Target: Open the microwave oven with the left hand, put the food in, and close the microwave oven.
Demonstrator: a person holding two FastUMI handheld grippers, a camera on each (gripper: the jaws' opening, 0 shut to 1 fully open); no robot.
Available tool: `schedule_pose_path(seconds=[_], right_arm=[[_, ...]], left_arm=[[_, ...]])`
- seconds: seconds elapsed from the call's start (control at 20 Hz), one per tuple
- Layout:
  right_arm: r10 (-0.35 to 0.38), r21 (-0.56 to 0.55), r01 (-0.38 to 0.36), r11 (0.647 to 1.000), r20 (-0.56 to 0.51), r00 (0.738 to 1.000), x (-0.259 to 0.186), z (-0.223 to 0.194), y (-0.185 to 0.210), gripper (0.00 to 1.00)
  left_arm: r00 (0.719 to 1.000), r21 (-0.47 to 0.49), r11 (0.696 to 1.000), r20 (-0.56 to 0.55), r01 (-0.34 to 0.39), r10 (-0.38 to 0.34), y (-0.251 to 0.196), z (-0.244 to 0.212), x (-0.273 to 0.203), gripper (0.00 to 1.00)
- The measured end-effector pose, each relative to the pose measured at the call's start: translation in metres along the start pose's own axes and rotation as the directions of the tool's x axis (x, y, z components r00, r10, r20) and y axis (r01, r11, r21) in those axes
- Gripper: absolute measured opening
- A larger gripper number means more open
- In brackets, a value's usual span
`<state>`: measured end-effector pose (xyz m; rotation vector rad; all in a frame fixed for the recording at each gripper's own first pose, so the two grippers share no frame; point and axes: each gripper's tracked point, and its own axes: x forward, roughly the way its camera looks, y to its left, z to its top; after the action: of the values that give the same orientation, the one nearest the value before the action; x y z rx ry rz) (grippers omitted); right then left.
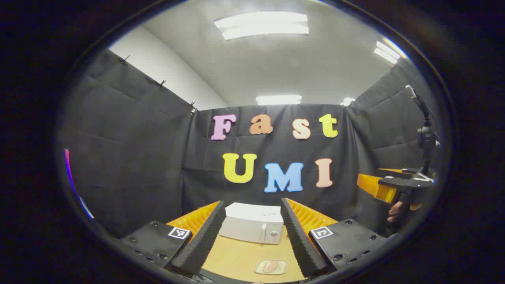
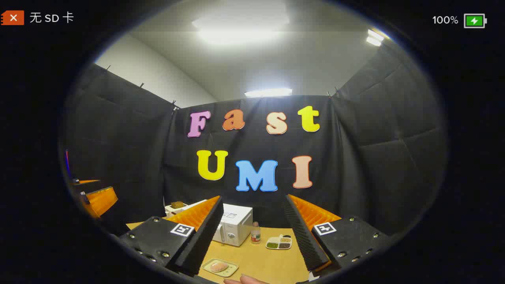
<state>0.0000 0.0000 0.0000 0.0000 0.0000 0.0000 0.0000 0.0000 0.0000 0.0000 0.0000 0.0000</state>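
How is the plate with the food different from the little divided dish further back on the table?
The food plate lies nearest the grippers, in front of the microwave; the divided dish sits farther back, right of the small bottle. The food plate has one open surface holding a single pinkish piece; the divided dish has compartments with green, dark and pale contents. Both are pale, shallow and flat on the wooden table.

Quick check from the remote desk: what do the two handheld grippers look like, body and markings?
Each gripper, left and right, has two long wedge-shaped fingers with ribbed inner faces, on black bolted plates bearing square black-and-white tags. Seen from the left gripper view, the right gripper carries a black mast with a cable on top, gripped by a hand.
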Motion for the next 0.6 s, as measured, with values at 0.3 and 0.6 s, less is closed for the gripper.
schedule_pose_path(seconds=[0.3, 0.6], right_arm=[[0.000, 0.000, 0.000, 1.000, -0.016, 1.000, 0.005, -0.005, 0.005, 0.94], [-0.012, 0.000, 0.012, 1.000, -0.023, 1.000, 0.005, -0.006, 0.013, 0.95]], left_arm=[[1.000, 0.003, 1.000, -0.008, 0.006, -0.006, 0.002, -0.006, 0.008, 0.91], [1.000, -0.008, 1.000, -0.021, 0.009, -0.009, 0.016, -0.011, 0.011, 0.91]])
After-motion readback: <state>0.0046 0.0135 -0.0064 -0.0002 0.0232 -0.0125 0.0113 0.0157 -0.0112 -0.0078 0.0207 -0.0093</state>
